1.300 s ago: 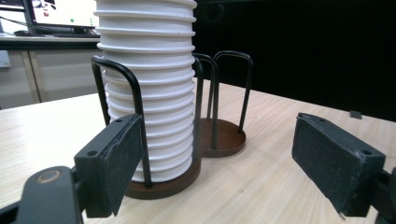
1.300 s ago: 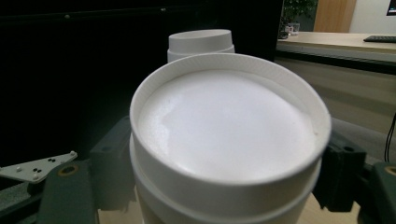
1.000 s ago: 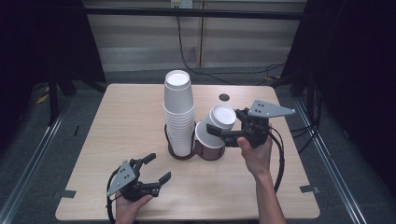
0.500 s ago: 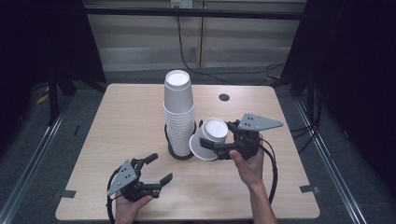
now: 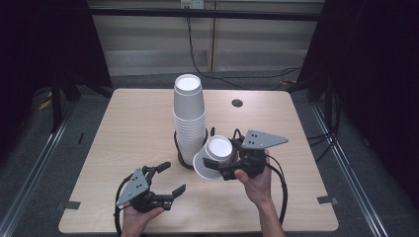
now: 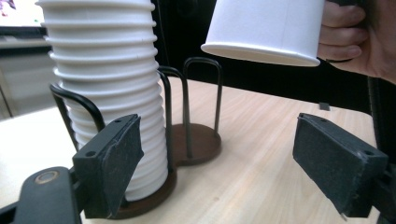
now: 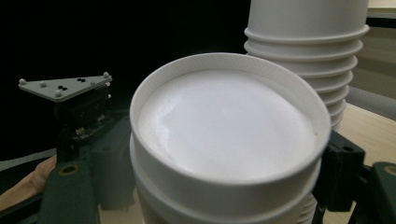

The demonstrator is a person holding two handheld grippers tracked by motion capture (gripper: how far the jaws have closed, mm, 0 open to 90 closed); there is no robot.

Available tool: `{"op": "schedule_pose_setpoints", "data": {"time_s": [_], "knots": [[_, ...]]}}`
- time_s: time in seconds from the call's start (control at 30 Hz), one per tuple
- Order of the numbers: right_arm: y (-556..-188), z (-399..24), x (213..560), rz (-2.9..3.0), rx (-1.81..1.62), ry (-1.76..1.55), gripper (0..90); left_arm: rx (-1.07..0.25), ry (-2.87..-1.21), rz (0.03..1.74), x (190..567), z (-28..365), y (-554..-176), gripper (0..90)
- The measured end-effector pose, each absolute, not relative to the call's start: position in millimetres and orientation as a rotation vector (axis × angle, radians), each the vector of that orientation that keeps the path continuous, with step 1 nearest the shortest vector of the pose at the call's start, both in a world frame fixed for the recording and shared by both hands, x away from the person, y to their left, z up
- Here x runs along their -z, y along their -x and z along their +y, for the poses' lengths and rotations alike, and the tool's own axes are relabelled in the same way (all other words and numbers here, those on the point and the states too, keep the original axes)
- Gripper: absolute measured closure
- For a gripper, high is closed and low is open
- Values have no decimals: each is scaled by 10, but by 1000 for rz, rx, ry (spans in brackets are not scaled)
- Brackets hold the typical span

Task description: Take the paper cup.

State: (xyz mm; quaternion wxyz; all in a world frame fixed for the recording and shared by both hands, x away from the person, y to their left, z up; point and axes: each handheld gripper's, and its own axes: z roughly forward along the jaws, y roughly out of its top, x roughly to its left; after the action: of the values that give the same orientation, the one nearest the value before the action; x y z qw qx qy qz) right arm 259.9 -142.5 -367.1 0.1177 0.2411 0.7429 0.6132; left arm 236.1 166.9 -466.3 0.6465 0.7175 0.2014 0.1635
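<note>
From the high view, the right gripper point(image 5: 223, 170) pinches a short nested stack of white paper cups point(image 5: 213, 157) upside down and tilted, bases up, just beside the tall cup stack point(image 5: 189, 121) that sits in one ring of a black wire cup holder point(image 5: 185, 160) on the tabletop point(image 5: 128, 128). Held this way, the cups look ready to drop mouth-first into the free ring. The left gripper point(image 5: 165, 180) rests low near the front edge, well apart, jaws spread and empty, leaving the holder free.

In the left gripper view, the spread jaws frame the holder's empty ring point(image 6: 198, 140); the held cups point(image 6: 266, 28) hang above it, not touching.

In the right gripper view, the cup base point(image 7: 226, 126) sits close between the jaws pressed on its sides, the tall stack point(image 7: 308, 51) just behind.
</note>
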Motion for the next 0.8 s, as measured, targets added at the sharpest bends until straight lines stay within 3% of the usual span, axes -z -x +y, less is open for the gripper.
{"op": "schedule_pose_setpoints", "data": {"time_s": [0.8], "knots": [[-2589, -1275, 3976, 2241, -1829, -703, 228, -322, -1631, 359, 4629, 1528, -2337, 154]]}}
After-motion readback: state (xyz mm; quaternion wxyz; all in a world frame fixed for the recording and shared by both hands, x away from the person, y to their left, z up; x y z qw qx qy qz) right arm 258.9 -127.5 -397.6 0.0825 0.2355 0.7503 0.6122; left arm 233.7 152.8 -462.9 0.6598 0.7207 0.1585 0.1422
